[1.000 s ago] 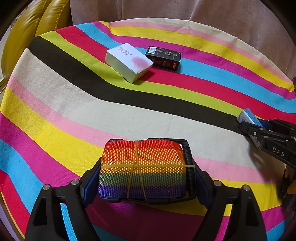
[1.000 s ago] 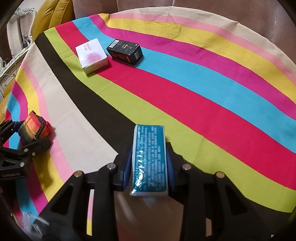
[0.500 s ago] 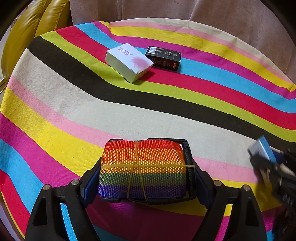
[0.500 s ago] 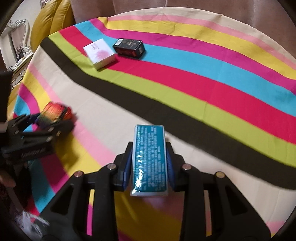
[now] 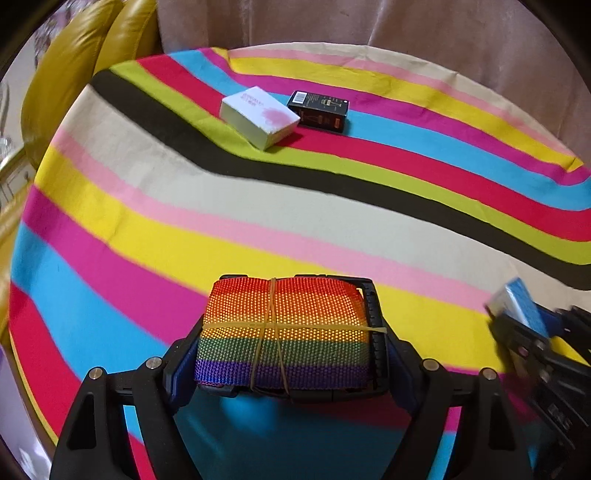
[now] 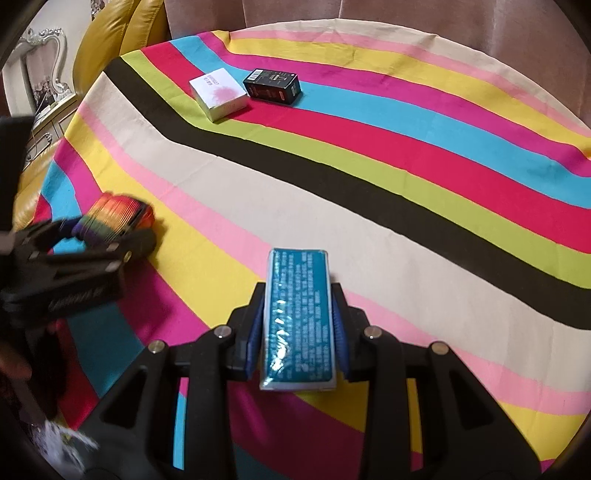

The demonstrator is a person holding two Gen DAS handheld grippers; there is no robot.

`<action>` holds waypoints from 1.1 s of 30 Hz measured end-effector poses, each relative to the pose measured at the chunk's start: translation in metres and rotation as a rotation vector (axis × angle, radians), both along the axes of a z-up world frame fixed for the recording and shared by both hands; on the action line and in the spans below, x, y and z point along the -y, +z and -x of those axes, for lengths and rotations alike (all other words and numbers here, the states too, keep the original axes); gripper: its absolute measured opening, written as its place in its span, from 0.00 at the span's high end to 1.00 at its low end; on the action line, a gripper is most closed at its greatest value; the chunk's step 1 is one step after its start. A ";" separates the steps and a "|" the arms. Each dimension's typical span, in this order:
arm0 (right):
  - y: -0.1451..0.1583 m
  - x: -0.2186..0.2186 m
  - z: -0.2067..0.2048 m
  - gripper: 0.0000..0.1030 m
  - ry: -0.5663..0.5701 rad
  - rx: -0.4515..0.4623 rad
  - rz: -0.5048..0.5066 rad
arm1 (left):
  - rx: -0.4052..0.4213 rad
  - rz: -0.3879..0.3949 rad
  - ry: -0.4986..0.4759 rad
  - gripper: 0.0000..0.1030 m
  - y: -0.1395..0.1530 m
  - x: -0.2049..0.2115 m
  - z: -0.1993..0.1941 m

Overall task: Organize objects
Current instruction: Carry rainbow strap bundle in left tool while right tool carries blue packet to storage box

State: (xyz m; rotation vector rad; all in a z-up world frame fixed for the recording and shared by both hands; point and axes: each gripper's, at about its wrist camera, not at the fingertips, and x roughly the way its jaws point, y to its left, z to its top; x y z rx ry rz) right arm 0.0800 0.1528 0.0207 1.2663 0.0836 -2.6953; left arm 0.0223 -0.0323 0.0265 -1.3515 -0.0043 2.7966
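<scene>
A rainbow webbing strap bundle (image 5: 284,325), tied with a rubber band, sits between the pads of my left gripper (image 5: 291,350), whose jaws are closing on it above the striped tablecloth (image 5: 147,206). My right gripper (image 6: 298,314) is shut on a blue wrapped packet (image 6: 297,295), held lengthwise over the cream and pink stripes. Each view catches the other tool: the right gripper (image 5: 524,332) with the blue packet (image 5: 517,299) at the right edge, the left gripper (image 6: 92,243) with the rainbow bundle (image 6: 114,214) at the left. A white box (image 5: 258,114) and a black box (image 5: 319,110) lie side by side at the far end.
A yellow leather chair (image 5: 74,74) stands past the table's far left edge, and a beige curtain (image 5: 369,22) hangs behind. The white box (image 6: 218,92) and black box (image 6: 271,85) nearly touch. The round table's edge curves close on both sides.
Both grippers have drawn back toward the table's near side with their loads. The packet passed from over the black stripe to the cream and pink ones. The boxes have not moved.
</scene>
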 end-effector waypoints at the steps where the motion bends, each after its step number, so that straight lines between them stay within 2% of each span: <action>1: 0.000 0.000 -0.001 0.64 0.000 0.001 -0.001 | 0.007 -0.016 0.003 0.19 0.000 0.000 -0.005; 14: 0.005 0.014 -0.030 0.64 0.049 0.022 0.016 | -0.002 0.002 -0.030 0.19 0.012 -0.006 -0.056; 24: 0.031 0.031 -0.050 0.64 0.097 -0.032 0.006 | -0.024 -0.014 -0.009 0.19 0.032 0.014 -0.084; 33: 0.057 0.069 -0.066 0.64 0.191 -0.086 -0.024 | -0.092 -0.019 0.038 0.19 0.060 0.040 -0.109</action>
